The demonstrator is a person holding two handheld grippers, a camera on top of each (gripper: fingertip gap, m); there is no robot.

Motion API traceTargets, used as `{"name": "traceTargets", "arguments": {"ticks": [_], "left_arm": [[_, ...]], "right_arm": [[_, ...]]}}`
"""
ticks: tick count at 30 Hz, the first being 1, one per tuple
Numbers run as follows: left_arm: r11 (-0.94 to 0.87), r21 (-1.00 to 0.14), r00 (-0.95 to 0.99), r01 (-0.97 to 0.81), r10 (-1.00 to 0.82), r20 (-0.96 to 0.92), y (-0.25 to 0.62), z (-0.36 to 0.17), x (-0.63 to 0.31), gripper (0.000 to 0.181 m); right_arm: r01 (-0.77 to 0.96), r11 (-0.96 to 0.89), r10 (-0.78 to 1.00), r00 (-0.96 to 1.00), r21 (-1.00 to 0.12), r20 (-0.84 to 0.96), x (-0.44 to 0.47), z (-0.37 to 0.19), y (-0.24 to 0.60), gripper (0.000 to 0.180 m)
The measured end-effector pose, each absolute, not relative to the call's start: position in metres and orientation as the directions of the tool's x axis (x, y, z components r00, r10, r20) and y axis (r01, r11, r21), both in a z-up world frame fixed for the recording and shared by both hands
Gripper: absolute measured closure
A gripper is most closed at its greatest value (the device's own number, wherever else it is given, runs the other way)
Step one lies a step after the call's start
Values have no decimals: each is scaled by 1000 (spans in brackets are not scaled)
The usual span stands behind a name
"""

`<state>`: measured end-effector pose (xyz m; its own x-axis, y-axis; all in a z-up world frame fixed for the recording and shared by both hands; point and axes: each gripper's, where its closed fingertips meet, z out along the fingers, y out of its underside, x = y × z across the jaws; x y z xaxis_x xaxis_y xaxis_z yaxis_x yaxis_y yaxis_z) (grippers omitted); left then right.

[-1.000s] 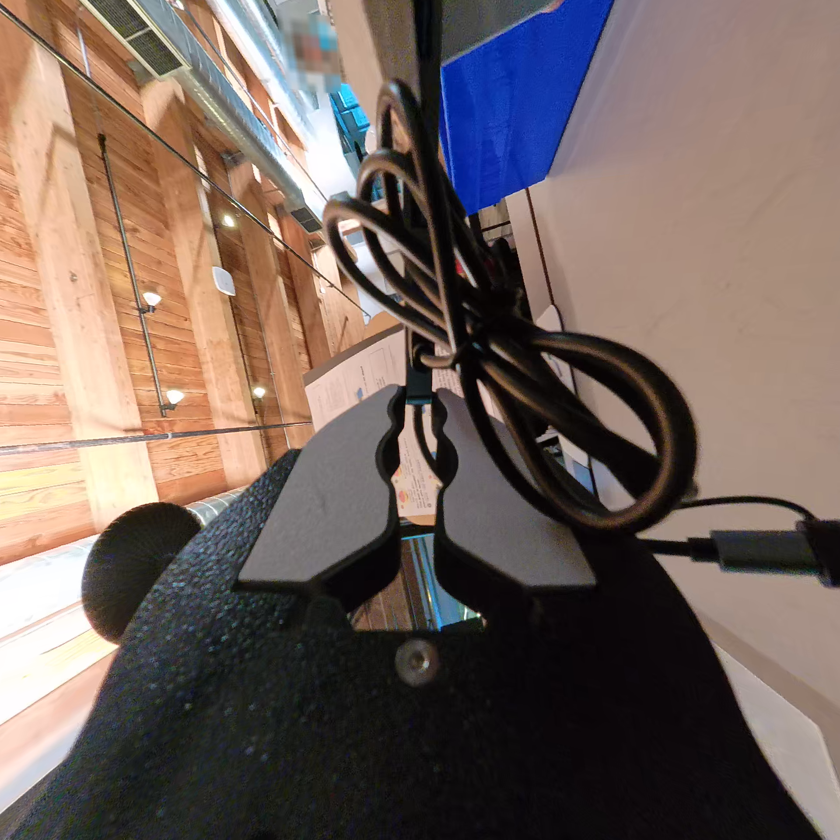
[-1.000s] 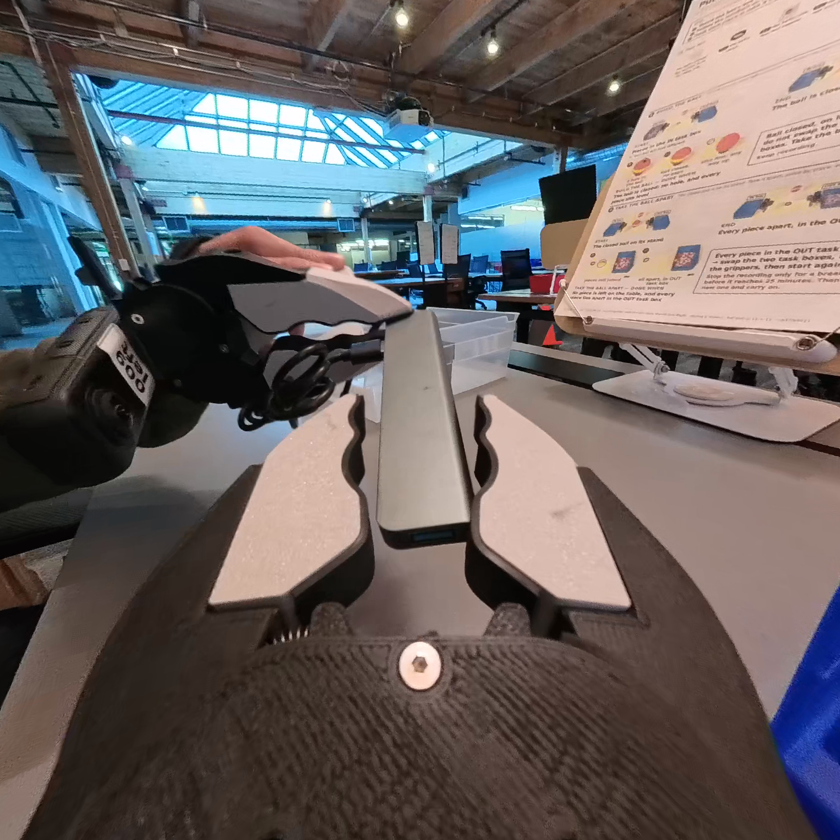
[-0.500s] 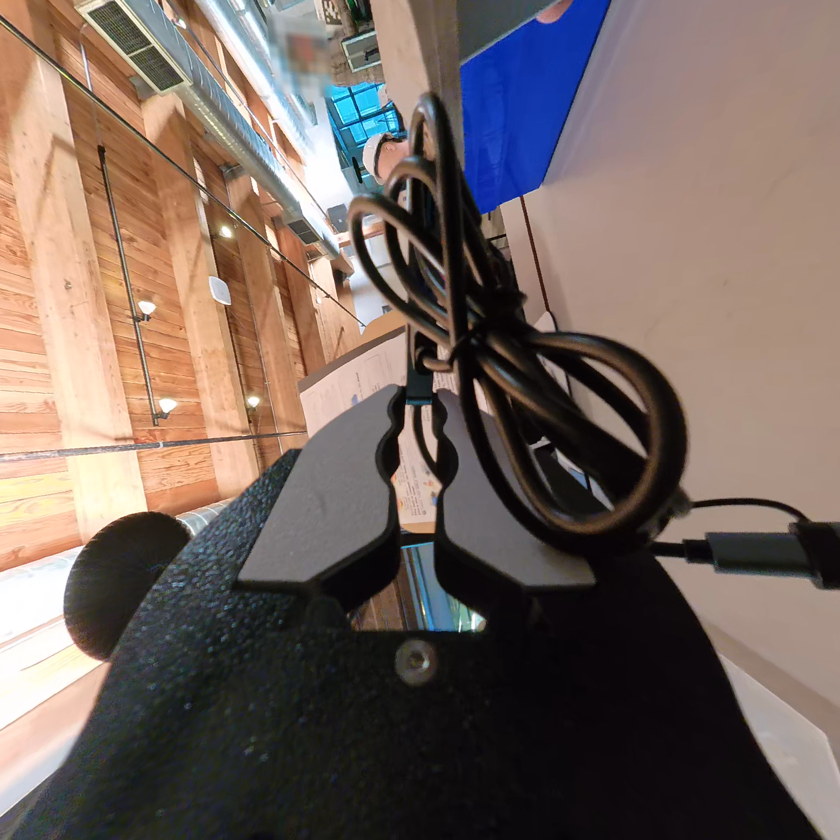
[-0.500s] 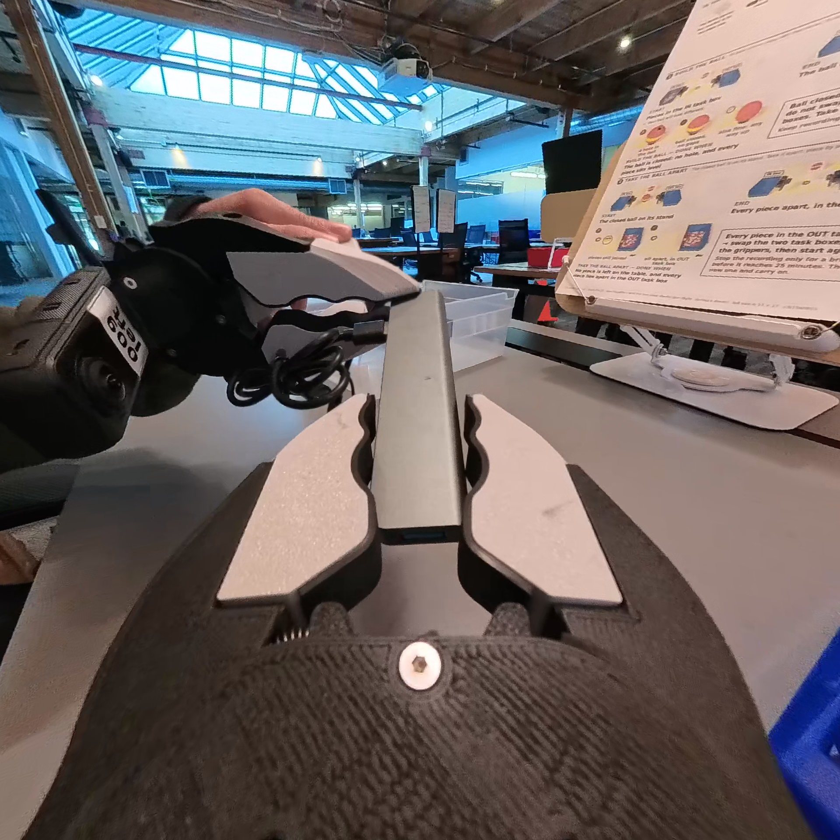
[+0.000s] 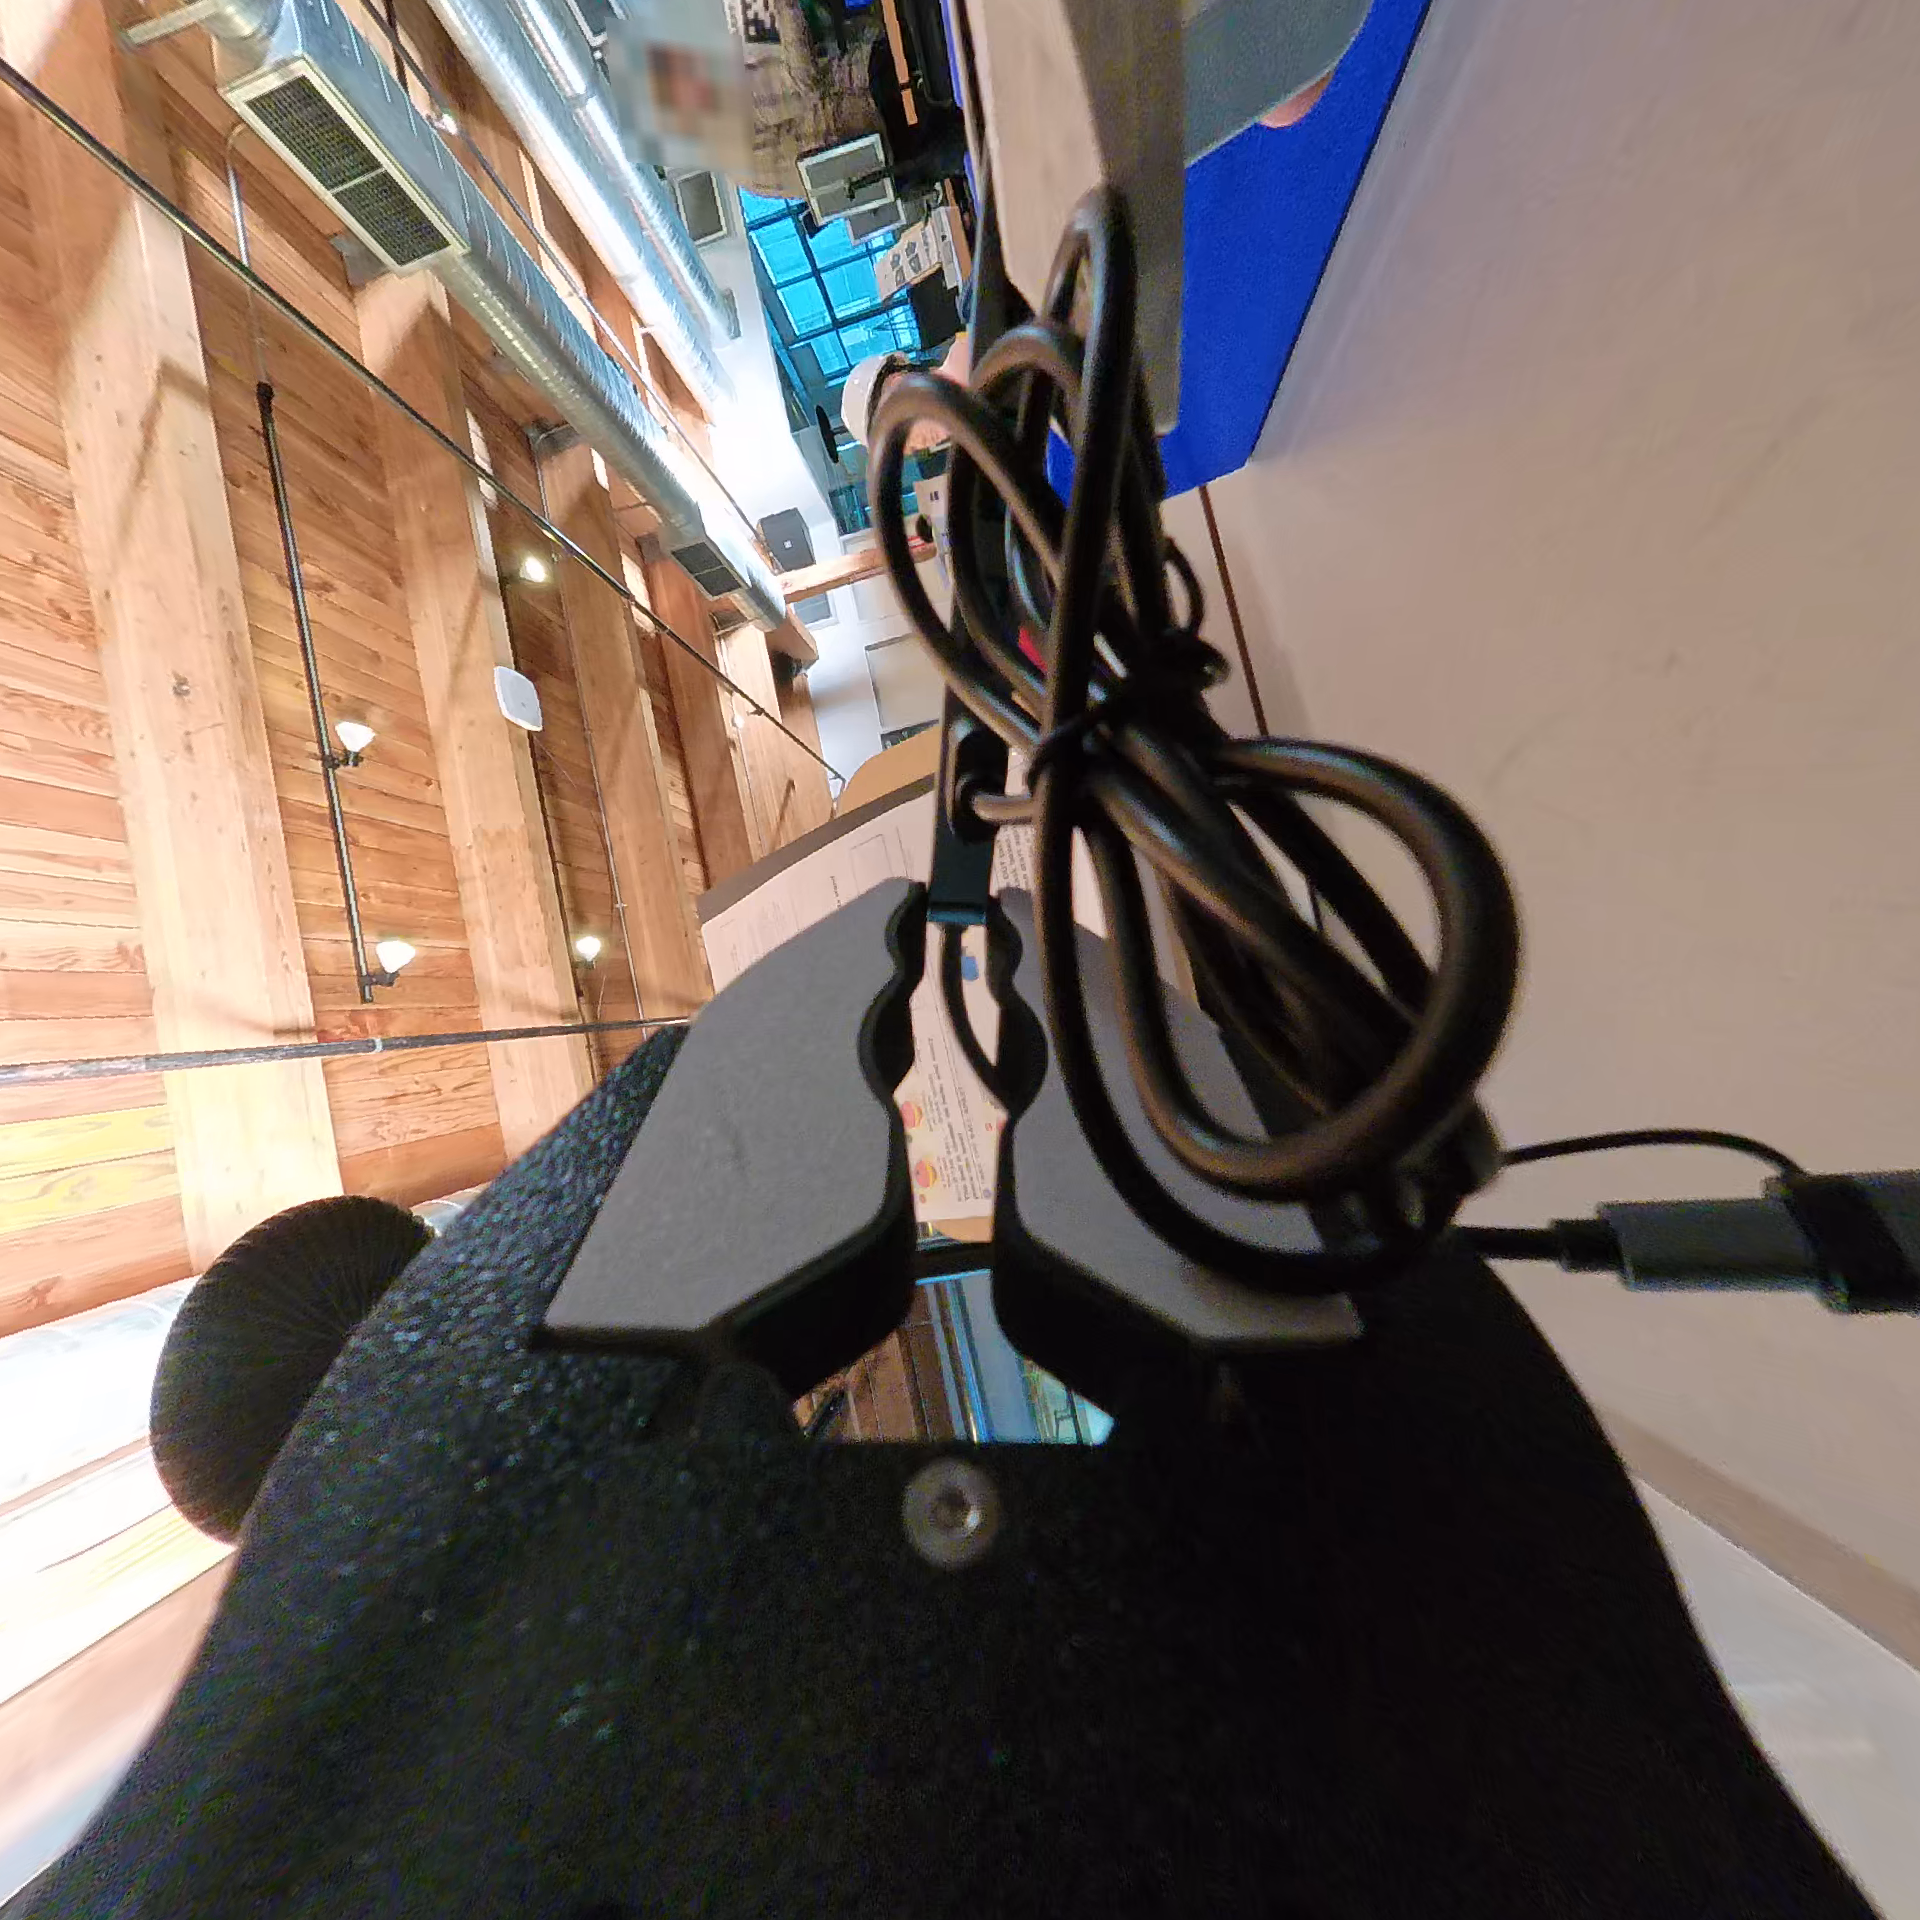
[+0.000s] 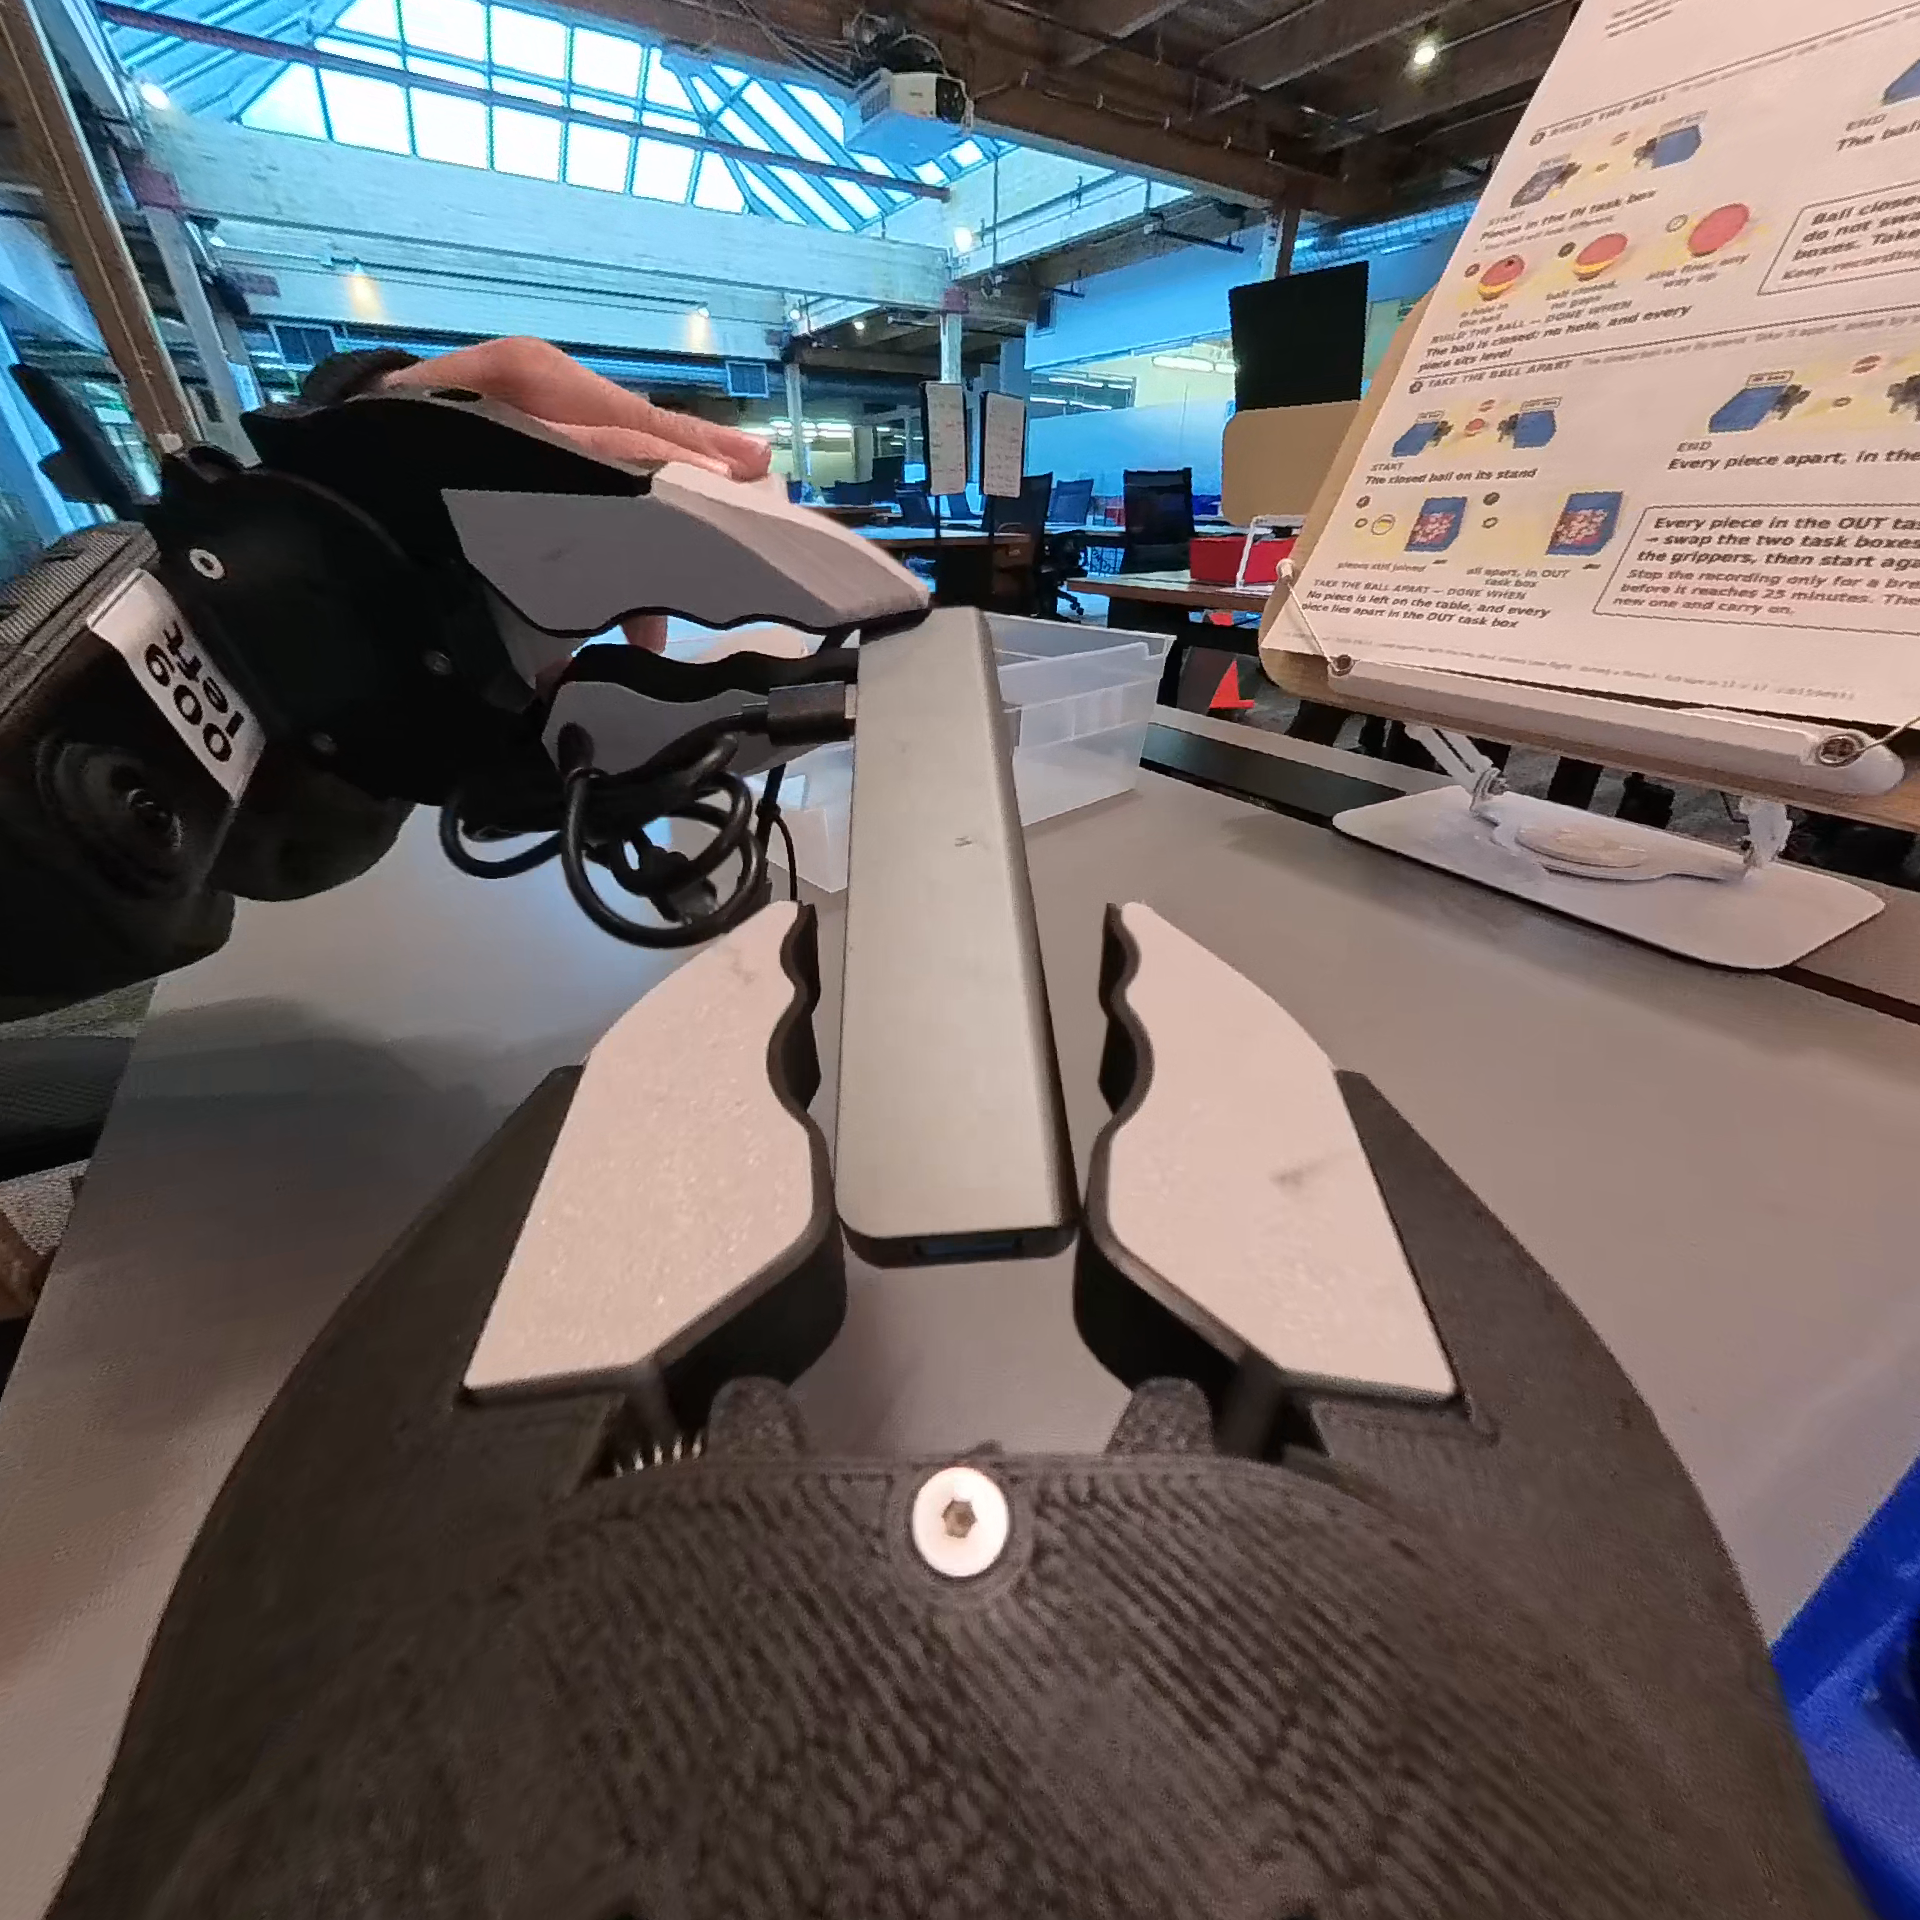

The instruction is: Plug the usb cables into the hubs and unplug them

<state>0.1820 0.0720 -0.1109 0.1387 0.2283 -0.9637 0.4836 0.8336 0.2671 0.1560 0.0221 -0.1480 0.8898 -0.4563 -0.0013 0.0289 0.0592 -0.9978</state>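
Between our right gripper's point(image 6: 956, 1060) fingers lies the grey hub point(image 6: 951, 935), running straight ahead of us, above the grey table point(image 6: 1558, 1091). Those fingers stand slightly apart from its sides near the tips, so whether they clamp it farther back we cannot tell. Ahead and to the left, our left gripper point(image 6: 831, 665) is closed narrow on the black plug point(image 6: 805, 709) of the usb cable point(image 6: 644, 842), which sits at the hub's left edge near its far end; the bundled slack dangles below.

We judge the plug is going in or coming out. To do it well, we keep the hub steady and level and move the plug squarely along the port's axis, without twisting, letting the coil hang clear.

From the left wrist view the coiled cable point(image 5: 1247, 935) covers most of what lies ahead of our left gripper point(image 5: 956, 935), and the port itself is hidden. How deep the plug sits we cannot make out in either view.
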Motion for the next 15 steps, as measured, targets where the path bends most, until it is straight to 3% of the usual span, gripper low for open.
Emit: {"name": "traceTargets", "arguments": {"ticks": [4,10,15], "left_arm": [[831,272,142,485,232,-962,74,-112,180,172],[827,293,148,480,254,-956,74,-114,180,172],[817,320,153,479,281,-947,73,-117,181,170]], "right_arm": [[59,24,-473,880,-998,41,157,-150,23,118],[86,-18,-427,900,-996,86,149,-153,30,124],[77,-28,-440,894,-997,81,151,-155,30,119]]}}
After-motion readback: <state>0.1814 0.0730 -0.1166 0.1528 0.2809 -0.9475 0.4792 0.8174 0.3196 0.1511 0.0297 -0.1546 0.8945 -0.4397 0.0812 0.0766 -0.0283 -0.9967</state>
